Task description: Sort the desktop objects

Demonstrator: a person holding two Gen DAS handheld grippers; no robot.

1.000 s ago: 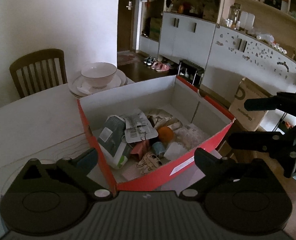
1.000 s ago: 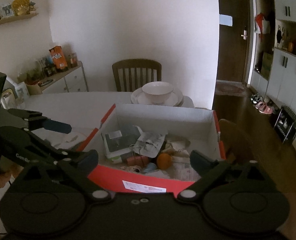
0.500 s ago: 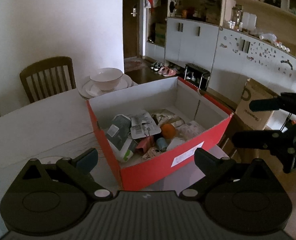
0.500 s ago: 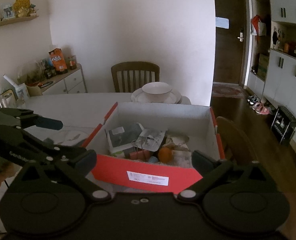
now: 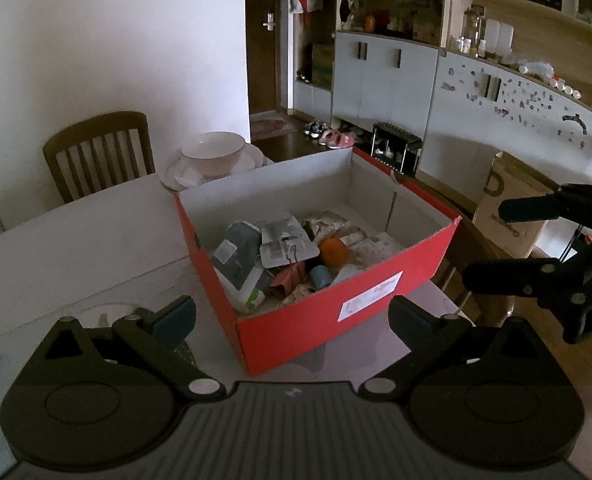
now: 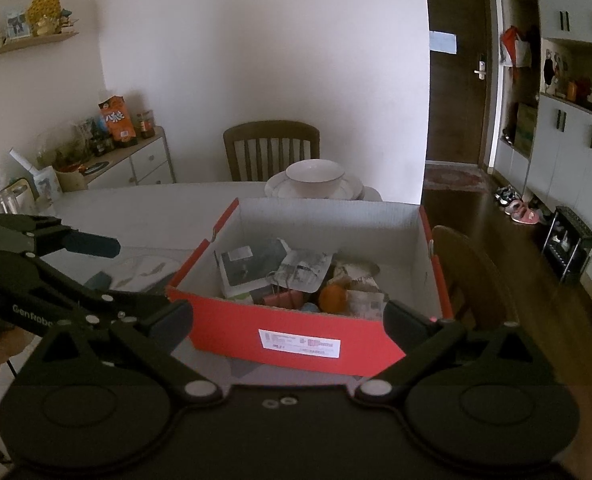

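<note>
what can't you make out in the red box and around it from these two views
- Bottom layer of the red cardboard box: both views, buried under the grey packet, the round orange fruit and crumpled wrappers.
- White label on the box front: right wrist view, print too small to read.
- Flat dark item on the white table: right wrist view, half hidden behind the left hand-held gripper.

Red box (image 5: 323, 320) near wall hides lower items; label (image 6: 299, 343) print too small to read.
</note>
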